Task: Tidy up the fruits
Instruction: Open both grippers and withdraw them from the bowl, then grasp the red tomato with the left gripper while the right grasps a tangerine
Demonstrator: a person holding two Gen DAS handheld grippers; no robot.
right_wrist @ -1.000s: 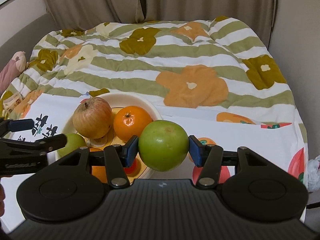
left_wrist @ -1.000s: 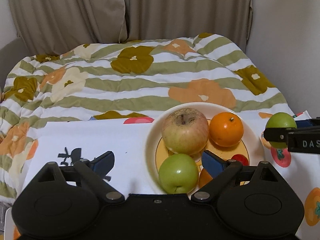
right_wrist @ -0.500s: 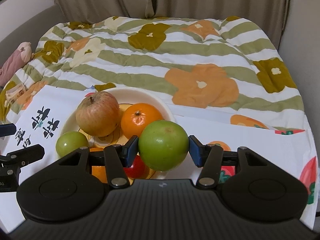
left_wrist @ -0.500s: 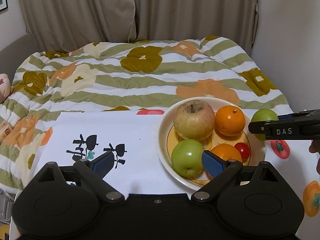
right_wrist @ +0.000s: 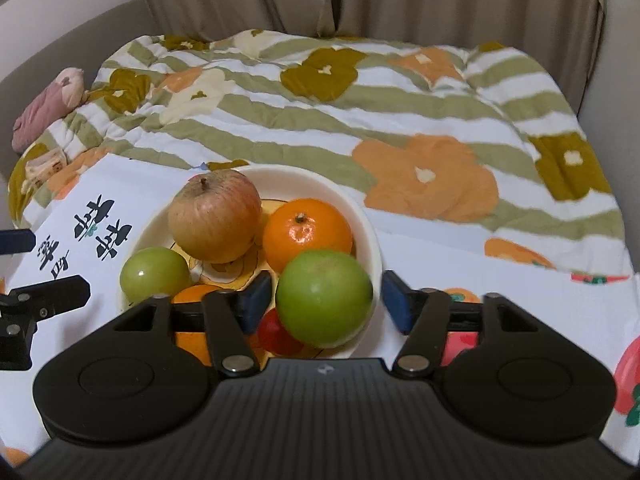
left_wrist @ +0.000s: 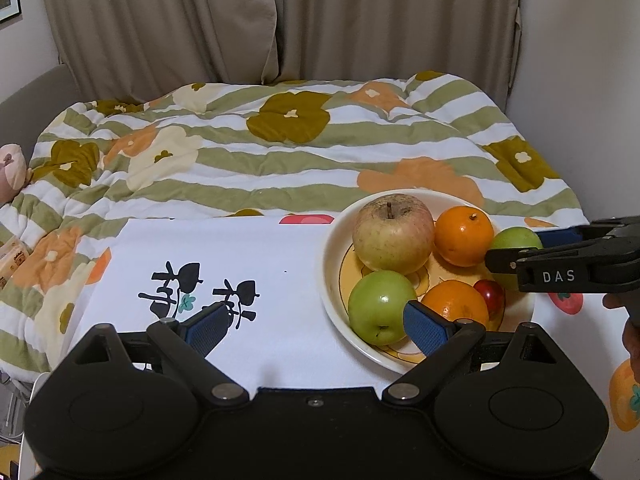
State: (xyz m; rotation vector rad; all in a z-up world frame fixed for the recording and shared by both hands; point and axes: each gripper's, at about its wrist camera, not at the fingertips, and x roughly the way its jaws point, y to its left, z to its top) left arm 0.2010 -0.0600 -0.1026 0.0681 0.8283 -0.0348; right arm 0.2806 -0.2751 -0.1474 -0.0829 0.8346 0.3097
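A cream bowl (left_wrist: 332,264) (right_wrist: 370,236) on a white printed cloth holds a large russet apple (left_wrist: 393,233) (right_wrist: 215,216), two oranges (left_wrist: 464,235) (left_wrist: 454,305), a small red fruit (left_wrist: 490,294) and a green apple (left_wrist: 380,306) (right_wrist: 155,272). My right gripper (right_wrist: 325,300) is open, its blue pads standing apart from a second green apple (right_wrist: 324,297) (left_wrist: 516,240) at the bowl's right rim. My left gripper (left_wrist: 316,326) is open and empty, low over the cloth left of the bowl.
The cloth (left_wrist: 224,256) lies on a bed with a flowered, striped quilt (left_wrist: 280,148). A pink soft toy (right_wrist: 48,108) lies at the quilt's left edge. Curtains (left_wrist: 280,20) hang behind, and a wall stands at the right.
My right gripper carried the green apple left over the bowl's right rim and its jaws have opened off it. My left gripper drew back and left from the bowl.
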